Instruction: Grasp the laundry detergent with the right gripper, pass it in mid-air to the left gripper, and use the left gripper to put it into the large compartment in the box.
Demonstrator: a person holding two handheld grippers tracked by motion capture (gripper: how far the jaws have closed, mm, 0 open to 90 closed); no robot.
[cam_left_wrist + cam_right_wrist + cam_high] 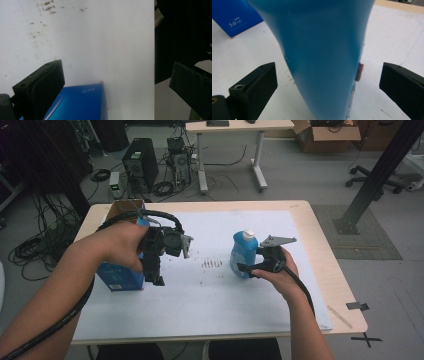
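One blue bottle [243, 254], one blue box [120, 276], two tools: left tool [156, 270], right tool [246, 268].

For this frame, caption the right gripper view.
Open hand-held gripper straddles a blue bottle on white paper; blue box behind.

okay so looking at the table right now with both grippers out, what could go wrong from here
1. The tall blue plastic bottle with the white cap stands upright between the right gripper's open jaws, untouched. An uneven close might tip it.
2. The left gripper hangs open over the blue cardboard box, one jaw near its top; lowering could knock or dent it.
3. The box sits near the white mat's left edge, so a push may slide it off.
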